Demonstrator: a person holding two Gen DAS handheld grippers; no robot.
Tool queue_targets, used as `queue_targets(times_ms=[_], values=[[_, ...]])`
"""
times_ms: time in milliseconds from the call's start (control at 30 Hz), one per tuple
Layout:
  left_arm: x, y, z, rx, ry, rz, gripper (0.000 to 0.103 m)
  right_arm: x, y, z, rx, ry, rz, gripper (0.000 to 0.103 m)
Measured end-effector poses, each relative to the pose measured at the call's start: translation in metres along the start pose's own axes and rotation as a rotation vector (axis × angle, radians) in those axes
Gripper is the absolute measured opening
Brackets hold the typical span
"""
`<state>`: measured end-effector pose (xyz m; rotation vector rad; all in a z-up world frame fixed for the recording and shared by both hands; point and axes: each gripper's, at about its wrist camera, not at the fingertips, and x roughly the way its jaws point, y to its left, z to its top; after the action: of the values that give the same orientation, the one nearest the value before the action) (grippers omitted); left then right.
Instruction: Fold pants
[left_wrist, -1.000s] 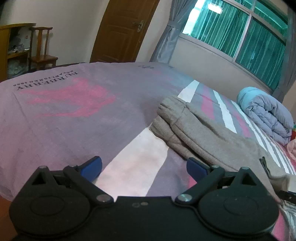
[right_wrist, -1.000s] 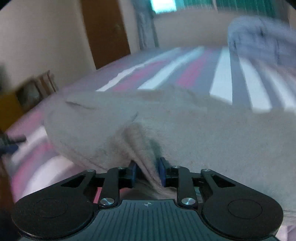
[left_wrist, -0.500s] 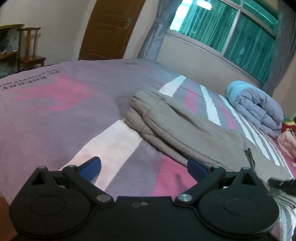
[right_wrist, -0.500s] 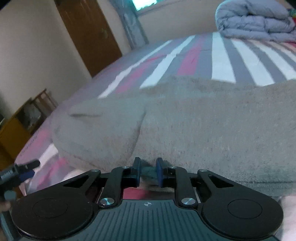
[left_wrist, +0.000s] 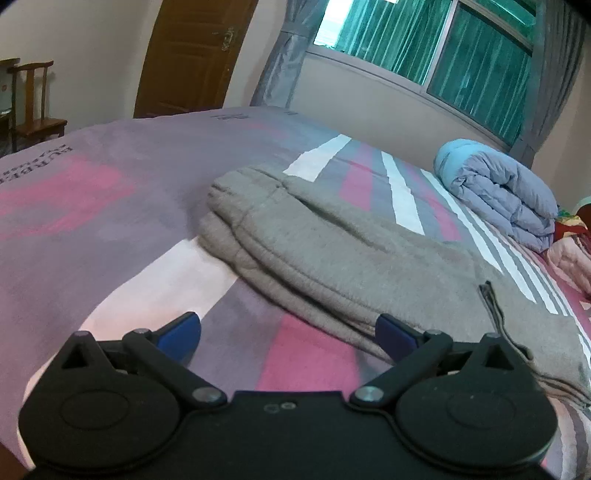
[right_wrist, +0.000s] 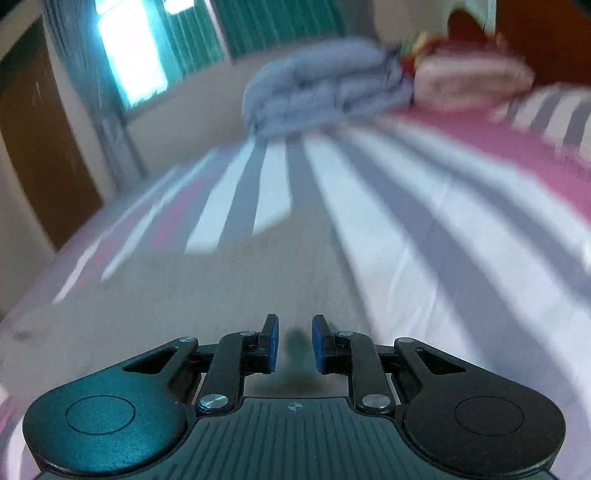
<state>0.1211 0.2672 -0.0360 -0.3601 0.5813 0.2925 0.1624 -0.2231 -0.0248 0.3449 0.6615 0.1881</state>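
The left gripper (left_wrist: 288, 328) points down over the bed (left_wrist: 110, 229), jaws wide, empty, beside the pants (left_wrist: 332, 258). The right gripper (right_wrist: 294, 343) hovers over them, slightly parted, grasping nothing.

The pants (left_wrist: 332, 258) are grey fleece sweatpants, folded lengthwise into a long flat band on the striped bed (left_wrist: 110, 221). The stacked ribbed waistband points to 11 o'clock; the legs run toward 4 o'clock.
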Motion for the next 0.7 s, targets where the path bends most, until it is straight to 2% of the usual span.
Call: queue_targets(times_ms=[100,133,167,200,300,367,400,467,533,600,700], values=[[0.008,-0.003,0.002,0.014,0.010,0.005,0.095,0.027,-0.001,0.022,0.004,-0.017,-0.007,0.020],[0.011,-0.004,0.003,0.013,0.016,0.007,0.095,0.046,-0.002,0.026,-0.010,0.045,-0.018,0.022],[0.013,-0.004,0.003,0.007,0.020,0.008,0.095,0.067,-0.007,0.027,-0.007,0.164,-0.034,0.022],[0.015,-0.003,0.004,-0.001,0.018,0.004,0.095,0.070,-0.012,0.029,0.007,0.180,-0.031,0.022],[0.019,0.002,0.008,-0.061,0.007,-0.060,0.090,0.037,-0.011,0.026,-0.032,0.055,0.026,0.022],[0.027,0.011,0.012,-0.158,0.021,-0.131,0.083,0.017,-0.015,0.018,-0.046,-0.001,0.046,0.027],[0.031,0.019,0.014,-0.225,0.026,-0.168,0.079,0.009,-0.019,0.015,-0.042,-0.017,0.057,0.030],[0.040,0.035,0.017,-0.351,0.020,-0.211,0.079,-0.002,-0.027,0.011,-0.010,-0.023,0.041,0.042],[0.050,0.053,0.019,-0.477,0.021,-0.278,0.078,-0.016,-0.032,0.013,0.036,-0.040,0.024,0.043],[0.060,0.066,0.022,-0.556,0.027,-0.317,0.076,-0.027,-0.038,0.015,0.056,-0.068,0.007,0.043],[0.076,0.082,0.025,-0.612,0.038,-0.335,0.071,-0.037,-0.043,0.019,0.088,-0.097,-0.011,0.043]])
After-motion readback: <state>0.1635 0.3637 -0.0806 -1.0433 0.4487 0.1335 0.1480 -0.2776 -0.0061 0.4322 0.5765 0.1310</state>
